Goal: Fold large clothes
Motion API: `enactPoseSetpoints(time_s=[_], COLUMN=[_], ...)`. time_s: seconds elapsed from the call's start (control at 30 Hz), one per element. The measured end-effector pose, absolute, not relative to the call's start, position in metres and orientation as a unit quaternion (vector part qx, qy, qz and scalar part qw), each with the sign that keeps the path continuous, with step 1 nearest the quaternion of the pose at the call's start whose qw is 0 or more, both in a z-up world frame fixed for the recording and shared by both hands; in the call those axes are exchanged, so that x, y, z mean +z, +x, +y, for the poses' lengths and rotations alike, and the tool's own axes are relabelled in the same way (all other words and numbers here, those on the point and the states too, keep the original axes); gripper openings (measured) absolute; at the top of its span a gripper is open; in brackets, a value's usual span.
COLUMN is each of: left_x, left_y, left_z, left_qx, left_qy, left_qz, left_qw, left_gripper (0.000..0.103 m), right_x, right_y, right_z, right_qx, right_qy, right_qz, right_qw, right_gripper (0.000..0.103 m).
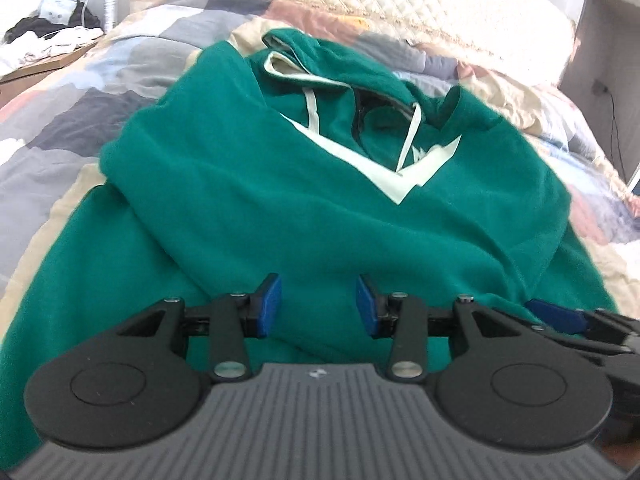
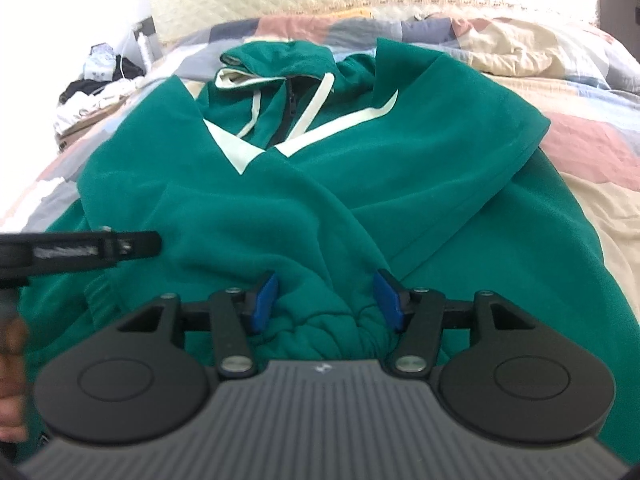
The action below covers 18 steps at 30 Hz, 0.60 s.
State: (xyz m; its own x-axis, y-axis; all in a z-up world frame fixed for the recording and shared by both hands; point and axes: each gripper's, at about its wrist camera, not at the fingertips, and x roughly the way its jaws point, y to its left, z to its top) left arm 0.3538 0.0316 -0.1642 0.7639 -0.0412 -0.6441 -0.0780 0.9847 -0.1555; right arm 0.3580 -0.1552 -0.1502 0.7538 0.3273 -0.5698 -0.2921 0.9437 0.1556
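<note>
A green hoodie (image 2: pixel 320 200) lies on the bed (image 2: pixel 580 152), sleeves crossed. Left hand-held gripper (image 1: pixel 318 306) hovers half-open and empty; right hand-held gripper (image 2: pixel 326 302), pads apart, straddles a cuff (image 2: pixel 324 324). Next, probably folding the hem upward.

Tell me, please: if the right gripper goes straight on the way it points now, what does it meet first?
Most likely the green hoodie. The right gripper points down at it, jaws apart, with a bunched cuff of the hoodie lying between the pads. That cuff looks nearest, though depth is hard to judge.
</note>
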Motion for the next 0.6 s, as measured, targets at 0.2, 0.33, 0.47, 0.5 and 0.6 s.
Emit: enactPoseSetpoints(time_s=[0.2, 0.33, 0.47, 0.5, 0.6], left_x=[-0.129, -0.111, -0.096, -0.093, -0.08], left_y=[0.309, 0.282, 0.267, 0.266, 0.273], left_z=[0.029, 0.025, 0.022, 0.021, 0.023], left_qx=[0.008, 0.001, -0.007, -0.01, -0.017], left_qy=[-0.087, -0.079, -0.073, -0.071, -0.072], left_qz=[0.306, 0.287, 0.277, 0.275, 0.269], left_qw=[0.948, 0.955, 0.958, 0.959, 0.96], left_gripper=[0.047, 0.047, 0.049, 0.05, 0.053], right_x=[-0.121, -0.1, -0.083, -0.079, -0.064], right_y=[0.329, 0.307, 0.292, 0.293, 0.303], right_z=[-0.171, -0.183, -0.192, -0.193, -0.195], right_qx=[0.161, 0.156, 0.159, 0.162, 0.165], right_qy=[0.064, 0.074, 0.083, 0.085, 0.096], right_qz=[0.273, 0.24, 0.205, 0.201, 0.191], right_qw=[0.946, 0.955, 0.962, 0.963, 0.963], right_gripper=[0.055, 0.055, 0.055, 0.056, 0.056])
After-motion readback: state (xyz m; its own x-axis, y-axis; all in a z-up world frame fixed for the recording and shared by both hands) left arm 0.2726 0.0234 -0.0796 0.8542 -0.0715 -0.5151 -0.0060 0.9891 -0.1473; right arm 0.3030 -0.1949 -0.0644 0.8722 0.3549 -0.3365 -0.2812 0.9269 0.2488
